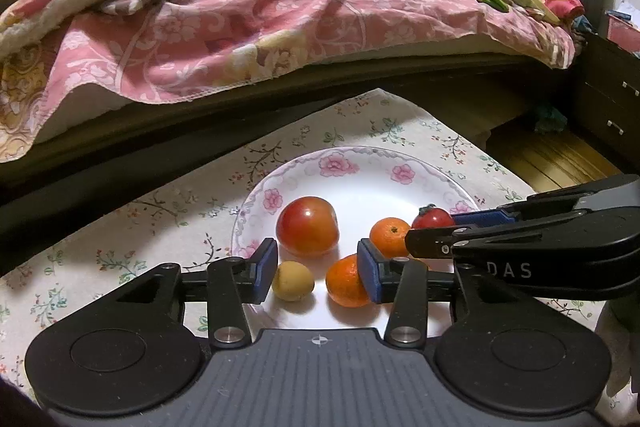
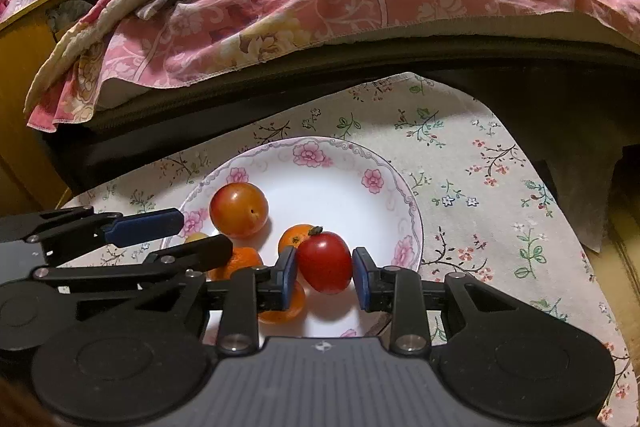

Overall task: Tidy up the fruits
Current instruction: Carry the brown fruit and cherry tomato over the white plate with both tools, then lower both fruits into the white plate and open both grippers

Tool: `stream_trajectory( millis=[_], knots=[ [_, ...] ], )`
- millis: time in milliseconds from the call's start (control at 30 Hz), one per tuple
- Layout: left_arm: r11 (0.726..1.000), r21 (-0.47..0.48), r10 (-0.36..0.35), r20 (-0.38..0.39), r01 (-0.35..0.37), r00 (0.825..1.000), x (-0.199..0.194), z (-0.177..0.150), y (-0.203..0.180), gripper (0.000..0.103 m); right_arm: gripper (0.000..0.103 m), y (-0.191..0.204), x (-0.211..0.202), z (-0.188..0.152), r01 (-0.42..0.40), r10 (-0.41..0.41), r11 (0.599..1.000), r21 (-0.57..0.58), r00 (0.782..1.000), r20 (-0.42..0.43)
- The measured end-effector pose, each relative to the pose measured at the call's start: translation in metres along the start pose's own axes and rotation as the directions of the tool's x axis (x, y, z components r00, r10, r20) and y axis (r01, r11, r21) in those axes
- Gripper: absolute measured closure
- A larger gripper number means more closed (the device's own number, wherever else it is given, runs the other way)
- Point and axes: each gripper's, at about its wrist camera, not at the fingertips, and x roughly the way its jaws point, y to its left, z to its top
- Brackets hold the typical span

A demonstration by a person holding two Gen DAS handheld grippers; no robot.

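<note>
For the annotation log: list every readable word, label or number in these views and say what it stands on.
"DAS": pale letters on the black body of the right gripper, seen in the left wrist view; anything before them is hidden.
Nothing else can be read: the plate and the tablecloth bear only flowers.

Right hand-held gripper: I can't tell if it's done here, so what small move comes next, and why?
Probably lift the right hand-held gripper straight up: its pads flank the small red tomato, which seems to sit in the plate, apparently released, jaws open.
</note>
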Motion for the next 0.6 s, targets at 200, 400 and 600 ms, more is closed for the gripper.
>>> stream_trajectory(
  millis=[200,400,600],
  knots=[
    [1.0,-0.004,0.002,0.006,-0.002,1.0,-0.005,0.002,0.002,0.049,0.065,0.0,-0.004,0.002,-0.002,0.002,1.0,0.007,1.0,0.009],
    [1.0,0.001,0.004,0.02,-0.004,1.0,-0.018,0.006,0.0,0.047,0.062,0.0,-0.018,0.004,0.004,-0.005,1.0,0.022,0.999,0.04],
    [1.0,0.006,0.005,0.024,-0.005,1.0,-0.036,0.004,-0.005,0.047,0.062,0.003,-0.045,-0.004,0.005,-0.007,0.999,0.032,0.999,0.05]
  ],
)
